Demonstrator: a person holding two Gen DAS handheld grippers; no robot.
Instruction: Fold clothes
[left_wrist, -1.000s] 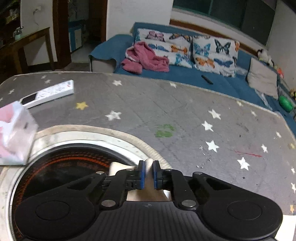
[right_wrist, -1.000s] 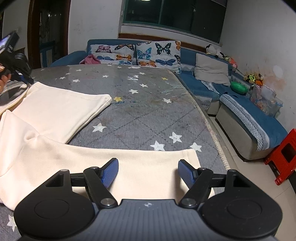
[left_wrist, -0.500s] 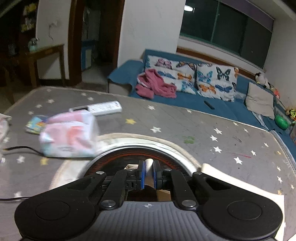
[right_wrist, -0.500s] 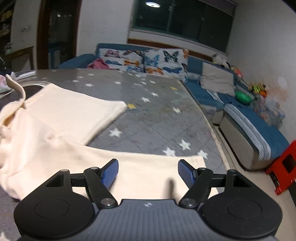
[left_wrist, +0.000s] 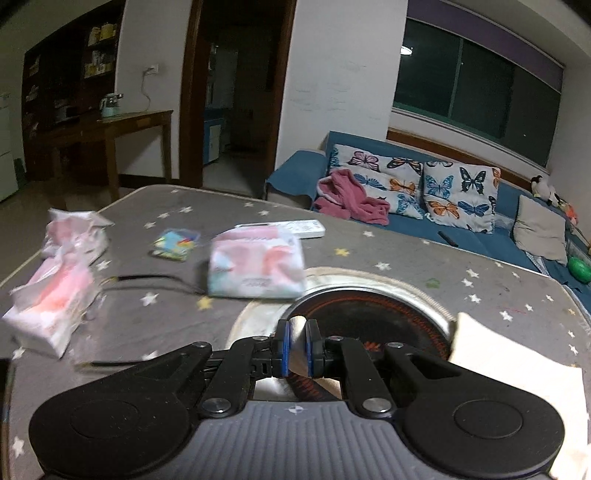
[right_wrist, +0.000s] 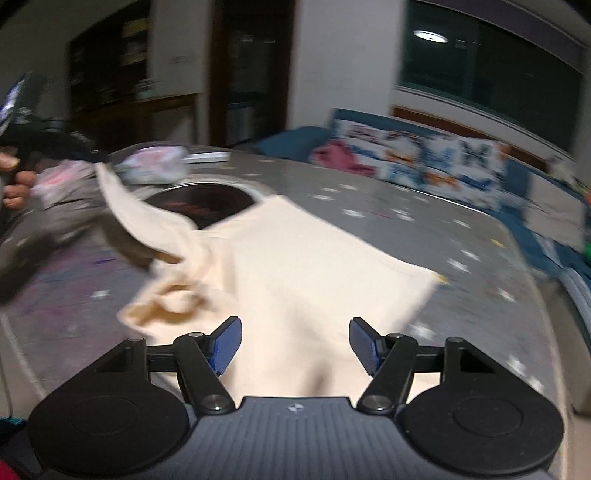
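Left gripper (left_wrist: 296, 347) was clamped on a corner of the cream garment (right_wrist: 295, 273), lifting it left of the round black burner (left_wrist: 369, 317) set in the starry grey table (left_wrist: 406, 251). Right gripper (right_wrist: 295, 345) hung over the cloth, jaws wide but just narrowing — nothing pinched. Soft, light, limp knit that sags and bunches — best grabbed at hems or corners.

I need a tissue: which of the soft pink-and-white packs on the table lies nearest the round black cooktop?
The pink-and-white tissue pack lying right at the round black cooktop's rim, in front of the white remote. The other, crumpled packs sit far left.
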